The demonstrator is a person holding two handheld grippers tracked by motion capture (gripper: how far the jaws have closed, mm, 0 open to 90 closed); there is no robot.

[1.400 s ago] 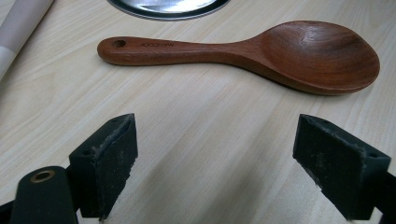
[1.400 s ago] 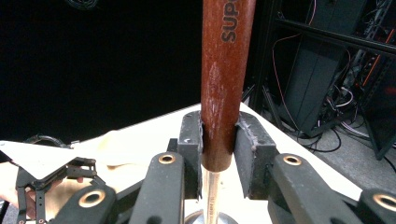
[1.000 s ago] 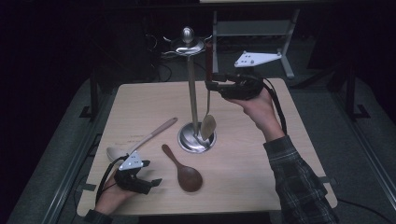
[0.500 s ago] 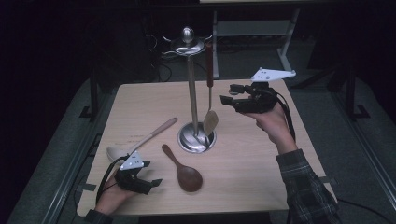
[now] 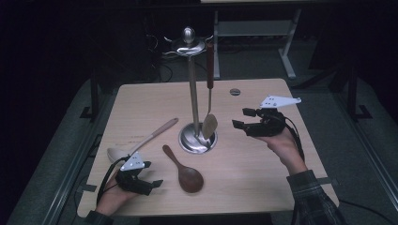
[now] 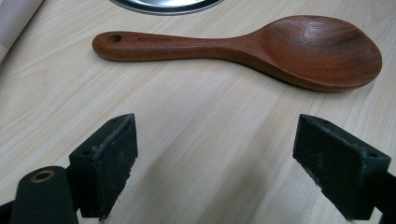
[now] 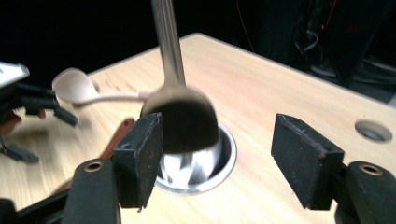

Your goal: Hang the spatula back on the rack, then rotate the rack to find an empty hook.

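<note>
Steel spatula hangs on the rack; my right hand-held gripper sits open beside it. Next, I judge, my open left hand-held gripper grips the spoon.

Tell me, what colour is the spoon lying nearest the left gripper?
Dark reddish-brown wood spoon, clearest in the left gripper view.

Counter: pale wood, matt, fine straight grain. Dark spoon: reddish-brown wood, smooth, satin sheen. Stand base and pole: polished metal, mirror-bright. Ladle: pale, matt. Tongs' pads: black, rough, matt, frayed edges.
</note>
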